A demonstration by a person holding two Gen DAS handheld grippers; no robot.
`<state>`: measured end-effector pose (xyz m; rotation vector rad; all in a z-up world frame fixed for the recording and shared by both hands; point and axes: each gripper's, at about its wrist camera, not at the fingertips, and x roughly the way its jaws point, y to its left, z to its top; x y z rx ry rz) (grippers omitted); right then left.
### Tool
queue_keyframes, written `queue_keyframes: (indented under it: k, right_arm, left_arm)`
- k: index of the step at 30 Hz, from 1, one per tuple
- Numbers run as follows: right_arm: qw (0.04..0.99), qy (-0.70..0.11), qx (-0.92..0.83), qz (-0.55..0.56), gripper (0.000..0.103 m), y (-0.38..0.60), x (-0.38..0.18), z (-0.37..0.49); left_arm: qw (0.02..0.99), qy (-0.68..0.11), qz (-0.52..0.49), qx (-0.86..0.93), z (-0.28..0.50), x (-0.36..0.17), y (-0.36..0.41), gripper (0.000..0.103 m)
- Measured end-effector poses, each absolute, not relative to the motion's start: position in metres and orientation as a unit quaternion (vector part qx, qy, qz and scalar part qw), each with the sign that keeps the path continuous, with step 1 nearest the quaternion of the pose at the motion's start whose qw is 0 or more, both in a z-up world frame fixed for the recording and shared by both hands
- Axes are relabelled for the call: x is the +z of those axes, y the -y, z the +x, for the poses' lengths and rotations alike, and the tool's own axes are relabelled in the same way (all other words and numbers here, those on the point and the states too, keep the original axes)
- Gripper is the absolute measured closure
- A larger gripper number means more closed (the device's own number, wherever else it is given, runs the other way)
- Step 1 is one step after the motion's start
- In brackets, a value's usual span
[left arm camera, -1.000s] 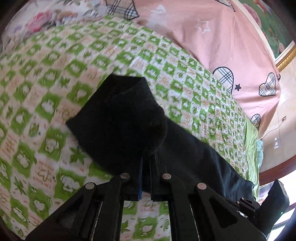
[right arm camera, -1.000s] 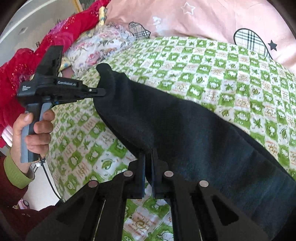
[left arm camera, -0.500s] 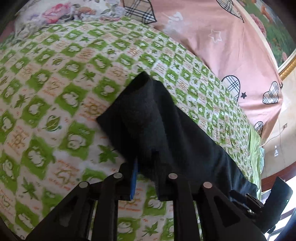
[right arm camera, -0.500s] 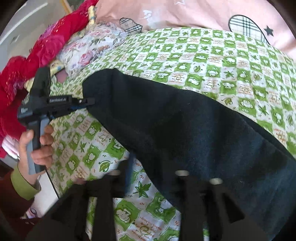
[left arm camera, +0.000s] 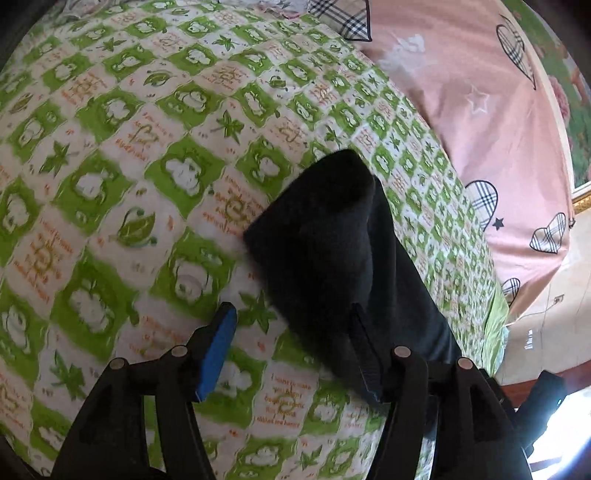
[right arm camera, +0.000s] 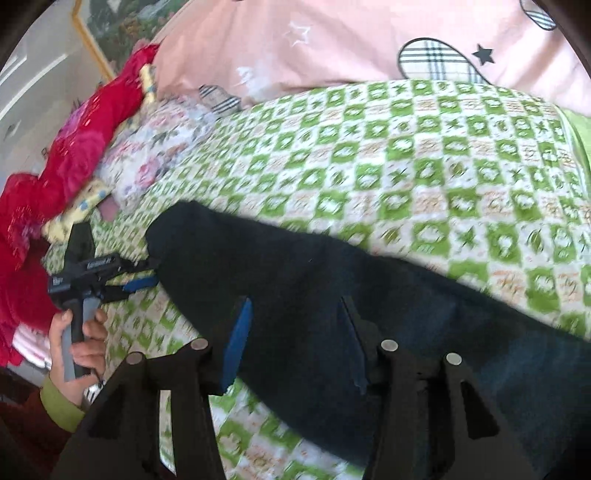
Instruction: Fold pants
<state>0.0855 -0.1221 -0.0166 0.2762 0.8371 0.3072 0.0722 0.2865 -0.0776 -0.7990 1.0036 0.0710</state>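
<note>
Black pants (right arm camera: pixel 332 317) laid in a long dark band across the green-and-white checked bedsheet (right arm camera: pixel 424 166), running from the right side toward the left end beside the person's hand. Left gripper (left arm camera: pixel 291 325) hovering at that near end, jaws spread wide, blue pad (left arm camera: pixel 216 354) over bare sheet, the other finger over the dark cloth, nothing pinched. Seen from the right wrist too, held in a bare hand (right arm camera: pixel 79 339) with a green cuff, tips just beside the pants' end. Right gripper (right arm camera: pixel 295 325) above the middle of the band, jaws likewise spread, gripping nothing. Pink duvet (left arm camera: pixel 461 92) with plaid hearts and stars bunched along the far edge of the sheet. Red clothing (right arm camera: pixel 74 155) and a floral pillow (right arm camera: pixel 155 155) piled past the left end. Framed picture (right arm camera: pixel 107 33) on the wall beyond.
</note>
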Motion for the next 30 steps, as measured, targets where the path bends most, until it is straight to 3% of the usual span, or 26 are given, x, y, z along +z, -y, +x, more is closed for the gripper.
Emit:
queue_keyframes:
  k: [12, 15, 17, 19, 20, 22, 24, 30]
  right_arm:
    - [0.838, -0.508, 0.196, 0.007, 0.054, 0.094, -0.06, 0.205]
    - [0.814, -0.541, 0.209, -0.036, 0.062, 0.076, -0.079, 0.217]
    - [0.809, -0.544, 0.216, -0.056, 0.075, 0.068, -0.084, 0.218]
    - [0.816, -0.534, 0.217, -0.051, 0.085, 0.071, -0.075, 0.214]
    - [0.823, -0.525, 0.216, -0.037, 0.086, 0.076, -0.067, 0.211]
    - [0.836, -0.503, 0.221, -0.008, 0.087, 0.084, -0.052, 0.2]
    - [0.848, -0.476, 0.232, 0.013, 0.088, 0.088, -0.033, 0.182]
    - [0.872, -0.409, 0.27, 0.003, 0.089, 0.081, 0.013, 0.125]
  left_arm:
    - [0.819, -0.468, -0.331, 0.031, 0.096, -0.083, -0.279, 0.044]
    - [0.823, -0.468, -0.321, 0.035, 0.101, -0.084, -0.275, 0.044]
    - [0.826, -0.469, -0.31, 0.041, 0.106, -0.083, -0.27, 0.046]
    - [0.831, -0.469, -0.297, 0.045, 0.109, -0.082, -0.267, 0.058]
    - [0.833, -0.468, -0.291, 0.048, 0.111, -0.082, -0.265, 0.06]
    - [0.839, -0.462, -0.283, 0.041, 0.112, -0.081, -0.261, 0.077]
    - [0.846, -0.448, -0.287, 0.028, 0.107, -0.073, -0.257, 0.083]
    - [0.88, -0.38, -0.285, -0.012, 0.038, -0.009, -0.258, 0.084]
